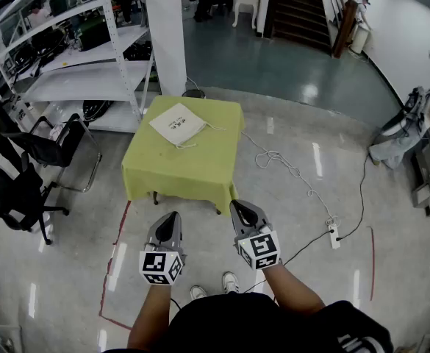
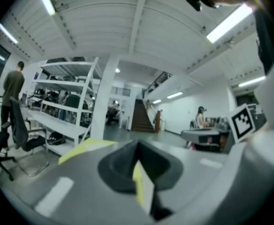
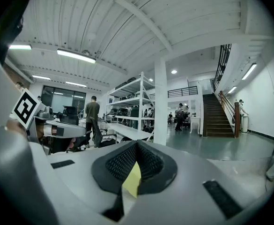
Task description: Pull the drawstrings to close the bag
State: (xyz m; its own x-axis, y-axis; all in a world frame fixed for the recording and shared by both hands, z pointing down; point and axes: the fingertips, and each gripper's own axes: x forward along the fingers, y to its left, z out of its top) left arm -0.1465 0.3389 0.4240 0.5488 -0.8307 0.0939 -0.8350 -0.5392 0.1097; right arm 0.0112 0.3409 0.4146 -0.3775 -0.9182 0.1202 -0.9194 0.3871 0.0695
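A flat white drawstring bag [image 1: 178,123] lies on the far half of a small table with a yellow-green cloth [image 1: 189,168]; its cords trail off its right side and near edge. My left gripper [image 1: 172,218] and right gripper [image 1: 238,206] are held side by side in front of me, well short of the table, both shut with nothing between the jaws. In the left gripper view the left gripper [image 2: 137,146] points out level over the room, with a strip of the yellow-green cloth [image 2: 87,148] beyond it. The right gripper [image 3: 137,146] likewise faces the room.
White shelving [image 1: 82,57] and a white pillar [image 1: 167,28] stand behind the table. Black office chairs [image 1: 23,168] are at the left. A cable and power strip [image 1: 332,234] run across the floor at the right. Red tape [image 1: 115,271] marks the floor before me. People stand farther off.
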